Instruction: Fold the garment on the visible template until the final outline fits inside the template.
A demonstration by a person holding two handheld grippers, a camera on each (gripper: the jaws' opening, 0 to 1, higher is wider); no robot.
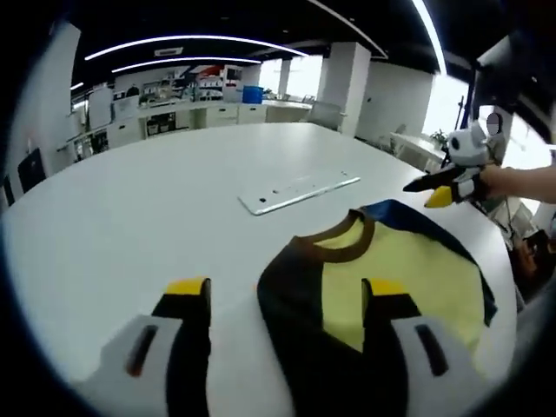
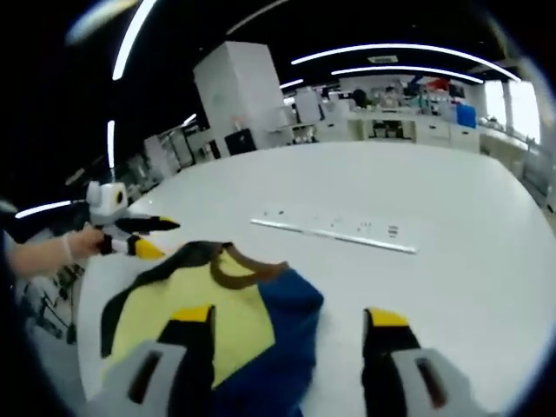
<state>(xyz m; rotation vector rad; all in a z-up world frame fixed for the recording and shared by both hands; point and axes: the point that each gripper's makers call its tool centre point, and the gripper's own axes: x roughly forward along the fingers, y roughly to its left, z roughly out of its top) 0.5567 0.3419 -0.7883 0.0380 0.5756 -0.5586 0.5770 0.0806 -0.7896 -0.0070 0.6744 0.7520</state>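
Observation:
A garment (image 1: 408,269) lies flat on the white table (image 1: 130,200), with a yellow front, a brown collar, dark sleeves and a blue part. My left gripper (image 1: 287,291) is open low over its near edge; one finger is over the dark sleeve and the other over bare table. The right gripper (image 1: 432,191), held in a hand, hovers past the garment's far corner. In the right gripper view the garment (image 2: 200,304) spreads under my open right gripper (image 2: 288,317), whose left finger is over the yellow cloth. The left gripper (image 2: 161,237) hangs at the garment's far side.
A flat white strip (image 1: 300,193) with small dark marks lies on the table beyond the collar, also seen as the strip (image 2: 334,233). The table edge curves close to the garment's right side. Cabinets, desks and a white pillar (image 2: 239,91) stand in the background.

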